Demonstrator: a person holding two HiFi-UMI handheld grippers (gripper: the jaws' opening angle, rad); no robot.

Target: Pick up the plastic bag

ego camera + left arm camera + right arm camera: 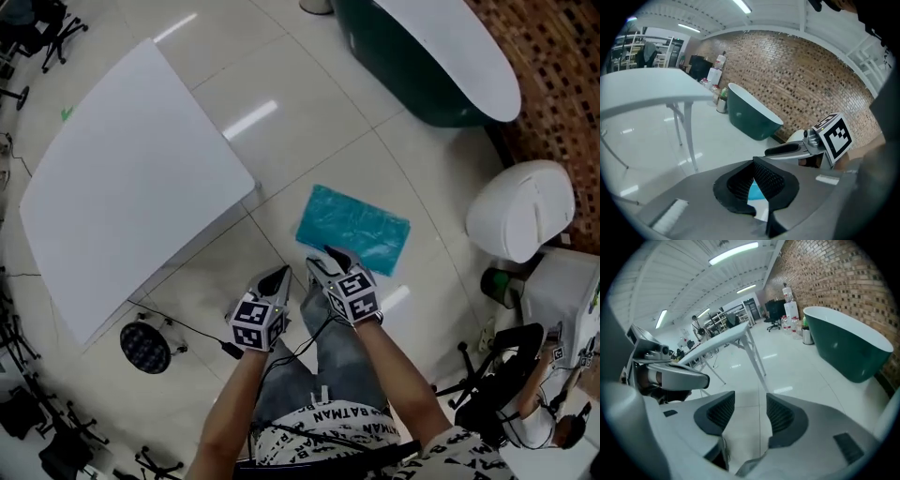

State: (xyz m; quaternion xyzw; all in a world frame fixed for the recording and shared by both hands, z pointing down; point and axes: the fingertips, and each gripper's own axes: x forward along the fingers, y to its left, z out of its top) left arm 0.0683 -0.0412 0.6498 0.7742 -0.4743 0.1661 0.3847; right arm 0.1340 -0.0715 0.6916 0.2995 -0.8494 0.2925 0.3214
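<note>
**Q:** where's the bag right now, and what does it look like?

**A:** The plastic bag (354, 228) is lying flat on the white tiled floor (309, 122), around the centre of my head view and a touch right. It's teal, roughly rectangular, crinkly all over and turned at a slant. The white table (131, 178) fills the upper left, and the dark green tub (412, 75) is up top.

**Q:** and the grippers?

**A:** My right gripper (328, 258) has its jaws parted by a middling gap, with just floor showing between them. In the head view its tips line up with the bag's near edge, but I can't tell if they're touching it. My left gripper (279, 275) sits just lower left of it, tips pinched together on nothing. Its own view shows a teal sliver of bag behind the pads.
</note>
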